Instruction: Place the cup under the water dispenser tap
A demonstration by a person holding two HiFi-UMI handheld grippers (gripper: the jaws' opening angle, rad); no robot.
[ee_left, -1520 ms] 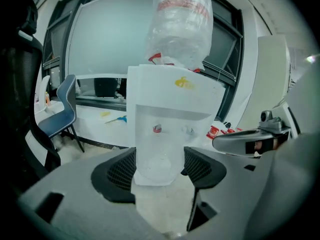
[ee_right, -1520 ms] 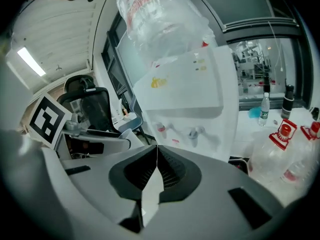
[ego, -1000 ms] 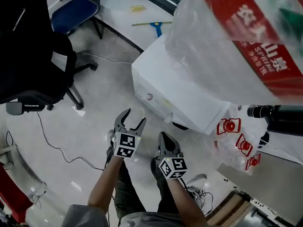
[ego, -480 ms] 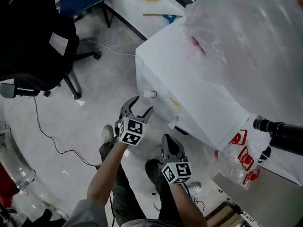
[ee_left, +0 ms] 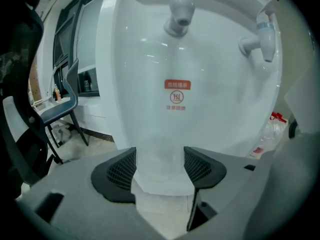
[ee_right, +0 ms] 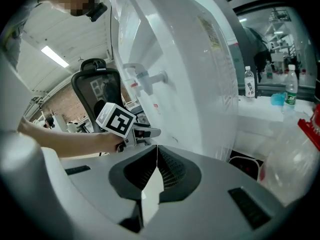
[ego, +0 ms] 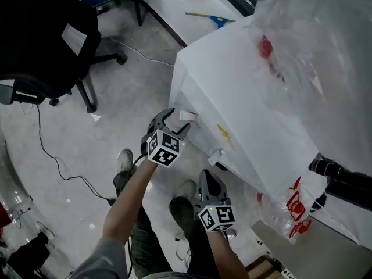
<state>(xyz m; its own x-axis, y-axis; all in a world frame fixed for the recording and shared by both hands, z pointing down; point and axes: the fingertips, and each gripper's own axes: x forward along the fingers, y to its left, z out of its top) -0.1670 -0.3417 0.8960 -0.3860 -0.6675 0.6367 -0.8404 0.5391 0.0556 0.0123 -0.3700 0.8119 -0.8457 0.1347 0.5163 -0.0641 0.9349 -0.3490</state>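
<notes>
A white water dispenser (ego: 244, 97) stands on the floor, with a red-topped tap (ego: 188, 116) and a second tap (ego: 216, 156) on its front. My left gripper (ego: 171, 121) is right at the red-topped tap. In the left gripper view a clear plastic cup (ee_left: 160, 134) stands upright between the pads, with the left gripper (ee_left: 160, 166) shut on it. The red-topped tap (ee_left: 180, 4) hangs just above the cup and the blue tap (ee_left: 262, 34) is to its right. My right gripper (ego: 210, 182) (ee_right: 156, 156) hangs lower and nearer to me, shut and holding nothing.
A big water bottle in plastic wrap (ego: 314, 45) sits on top of the dispenser. A black office chair (ego: 40, 39) stands at the left, and a cable (ego: 58, 167) trails over the floor. Clear bags with red print (ego: 290, 208) lie at the right. The person's shoes (ego: 125, 161) are below the grippers.
My left gripper has moved forward with the cup, from over the open floor up to the red-topped tap. The right gripper has stayed shut and low.
</notes>
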